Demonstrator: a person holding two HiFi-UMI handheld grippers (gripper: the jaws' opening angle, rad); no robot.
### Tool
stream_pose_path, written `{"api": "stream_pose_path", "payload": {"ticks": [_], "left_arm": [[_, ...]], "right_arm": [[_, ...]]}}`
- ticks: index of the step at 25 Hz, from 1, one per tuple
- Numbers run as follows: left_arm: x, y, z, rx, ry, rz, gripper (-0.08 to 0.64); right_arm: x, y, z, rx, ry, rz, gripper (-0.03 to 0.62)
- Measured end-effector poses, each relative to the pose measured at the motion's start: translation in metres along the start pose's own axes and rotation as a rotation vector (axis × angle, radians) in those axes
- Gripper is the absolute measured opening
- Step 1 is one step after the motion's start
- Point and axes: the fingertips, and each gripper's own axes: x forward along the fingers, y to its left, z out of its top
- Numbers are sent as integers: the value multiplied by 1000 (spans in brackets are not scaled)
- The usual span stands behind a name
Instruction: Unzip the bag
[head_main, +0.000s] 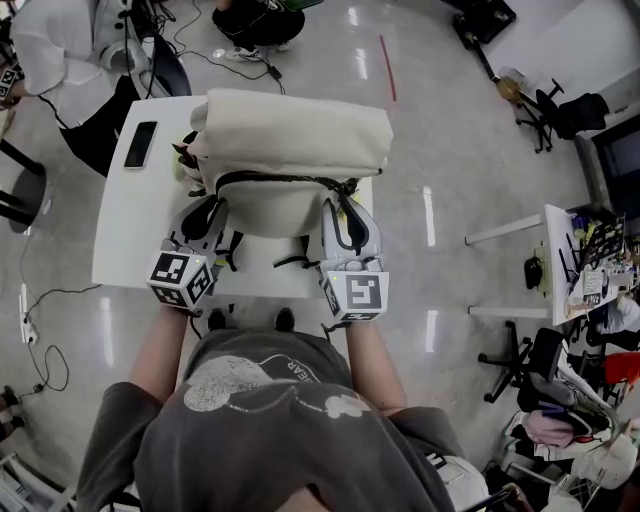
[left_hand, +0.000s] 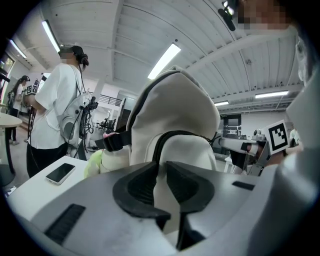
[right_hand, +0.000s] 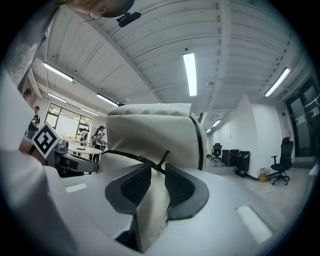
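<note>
Head view looks down on the bag (head_main: 290, 150). It sits on the white table (head_main: 130, 240) right in front of me. Its black zip (head_main: 280, 178) runs in a curve over the front pocket. My left tongs (head_main: 208, 208) are at the left end of that curve. My right tongs (head_main: 342, 205) are at the right end, close to the little zip pull (right_hand: 163, 159).

Both tongs are spread a bit. The left ones have a thin gap, and I see only bag cloth past it. The right ones stand wider, with a fold of cloth in the gap. The pads do not look like they squeeze it. So I think nothing is held, and the zip looks shut as far as I can see.

What could go wrong? The pull is small and thin. It sits just above my right tongs, not in between them. If I shut them where they are, I would pinch soft cloth and miss the pull. Then a tug would only drag the bag. The bag is soft and nothing holds it down. A hard tug could tip it or slide it toward the phone (head_main: 140, 144). If my left tongs grab cloth too close to the zip, the cloth could bunch up and the zip could jam.
</note>
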Motion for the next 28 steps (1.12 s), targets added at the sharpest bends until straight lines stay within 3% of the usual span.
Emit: {"api": "stream_pose_path", "payload": {"ticks": [10,15,20,24,28], "left_arm": [[0,-31,-6,-8,-11,113,64],[-10,-54,6,-3,-31,104,41],[-23,-62,3,-10,-51,104,12],[-63,-59,5,-14,-71,107,6],[-137,-36,4,-32,-84,113,6]], "right_arm": [[-14,-34,-36,42,44,86,57],[-26,-37,-35,71,34,77,54],[-42,-33,-45,86,56,50,-2],[-58,1,-39,115,44,48,-6],[-85,75,-20,96,25,52,-3]]}}
